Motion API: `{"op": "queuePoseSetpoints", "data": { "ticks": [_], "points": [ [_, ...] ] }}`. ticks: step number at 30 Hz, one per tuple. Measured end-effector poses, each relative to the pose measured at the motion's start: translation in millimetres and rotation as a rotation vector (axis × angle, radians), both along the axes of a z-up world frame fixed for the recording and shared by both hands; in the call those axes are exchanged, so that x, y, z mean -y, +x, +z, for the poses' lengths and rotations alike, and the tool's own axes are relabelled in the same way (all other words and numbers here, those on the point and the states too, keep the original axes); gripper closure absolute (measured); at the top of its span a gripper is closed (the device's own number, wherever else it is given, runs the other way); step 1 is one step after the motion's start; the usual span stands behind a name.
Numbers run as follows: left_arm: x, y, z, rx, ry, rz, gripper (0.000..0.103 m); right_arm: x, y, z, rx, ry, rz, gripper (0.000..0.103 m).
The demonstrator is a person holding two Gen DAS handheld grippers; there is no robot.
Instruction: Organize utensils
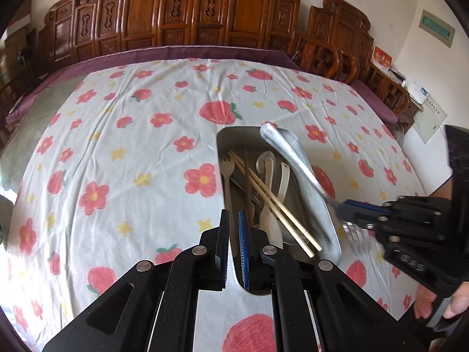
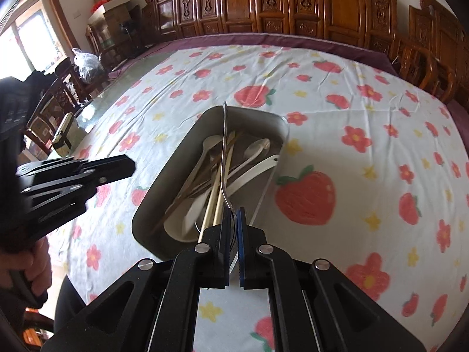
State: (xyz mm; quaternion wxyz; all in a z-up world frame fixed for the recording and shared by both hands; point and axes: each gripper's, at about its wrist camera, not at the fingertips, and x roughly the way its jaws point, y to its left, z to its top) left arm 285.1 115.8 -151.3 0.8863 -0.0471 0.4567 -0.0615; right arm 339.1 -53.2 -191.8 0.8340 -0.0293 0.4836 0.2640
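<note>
A metal tray (image 1: 325, 220) (image 2: 164, 176) lies on the flowered tablecloth and holds white spoons (image 1: 271, 223) (image 2: 258, 149), a white fork (image 1: 227, 167) and chopsticks (image 1: 275, 202) (image 2: 217, 196). My right gripper (image 1: 340, 205) (image 2: 233, 214) is shut on a metal fork (image 1: 293, 161) (image 2: 224, 152) near its tines and holds it above the tray, handle pointing away. My left gripper (image 1: 233, 217) (image 2: 129, 165) hovers over the tray's near left edge, jaws nearly closed with a narrow gap and nothing between them.
The flowered tablecloth (image 1: 132, 161) (image 2: 366, 146) covers a large table. Carved wooden chairs (image 1: 190, 11) (image 2: 322, 3) line the far edge. More chairs, boxes and a plastic bag (image 2: 86, 64) stand at the left side.
</note>
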Motion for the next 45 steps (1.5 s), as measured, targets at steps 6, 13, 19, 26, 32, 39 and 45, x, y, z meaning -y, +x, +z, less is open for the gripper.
{"op": "queuePoseSetpoints", "data": {
  "ticks": [6, 13, 19, 26, 32, 39, 45],
  "points": [
    [-7, -6, 5, 0.015, 0.001, 0.006, 0.097, -20, 15, -10, -0.028, -0.034, -0.017, 0.098],
    [-11, -11, 9, 0.022, 0.000, 0.009, 0.097, -23, 25, -22, -0.058, -0.070, -0.078, 0.098],
    [-14, -14, 11, 0.022, 0.007, 0.021, 0.097, -18, 32, -29, -0.081, -0.056, -0.109, 0.098],
    [-12, -21, 19, 0.029, 0.020, 0.026, 0.097, -13, 22, -13, -0.027, 0.024, -0.069, 0.090],
    [-1, -42, 36, 0.071, 0.045, 0.032, 0.067, 9, -9, 13, 0.033, 0.078, -0.057, 0.085],
    [17, -70, 47, 0.104, 0.057, 0.051, 0.038, 48, -54, 45, 0.117, 0.129, -0.066, 0.081],
    [34, -94, 55, 0.138, 0.077, 0.077, 0.014, 80, -93, 67, 0.212, 0.130, -0.092, 0.058]
  ]
}}
